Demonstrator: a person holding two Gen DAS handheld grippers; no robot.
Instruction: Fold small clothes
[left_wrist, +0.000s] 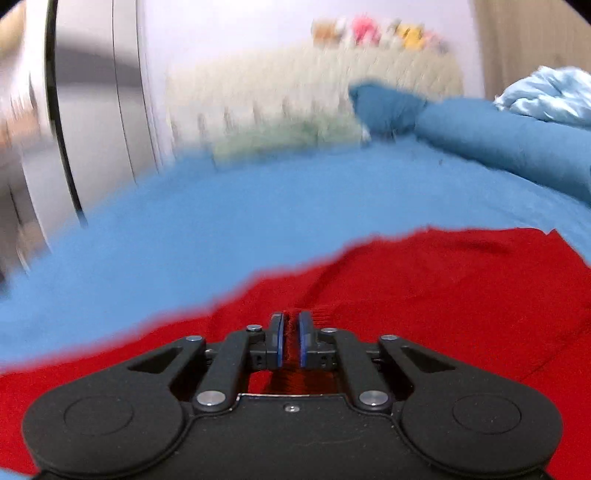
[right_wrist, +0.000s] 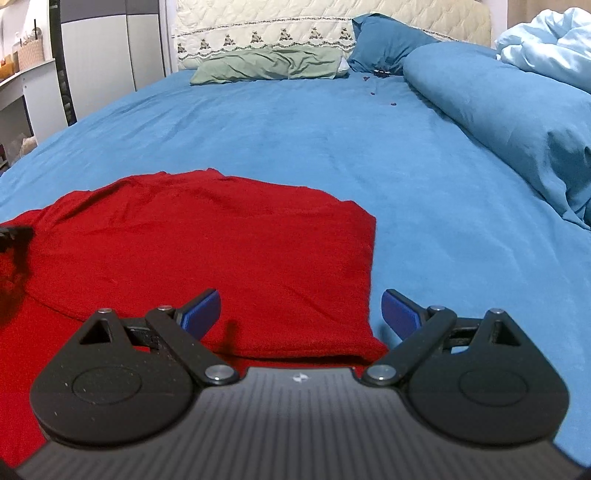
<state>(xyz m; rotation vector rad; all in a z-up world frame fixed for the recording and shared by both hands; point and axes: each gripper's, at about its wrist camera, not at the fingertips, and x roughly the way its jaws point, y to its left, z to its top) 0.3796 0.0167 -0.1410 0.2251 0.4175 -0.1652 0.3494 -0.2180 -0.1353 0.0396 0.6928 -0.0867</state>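
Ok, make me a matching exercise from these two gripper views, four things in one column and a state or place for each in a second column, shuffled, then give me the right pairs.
Things:
1. left gripper
2. right gripper
3. red garment
4. green pillow

States or places:
A. lies at the head of the bed, against the quilted headboard
B. jaws wide apart, holding nothing
C. spread on the blue sheet
D. fingers closed on red fabric

Pairs: 1-D, 2-B, 3-C, 4-A
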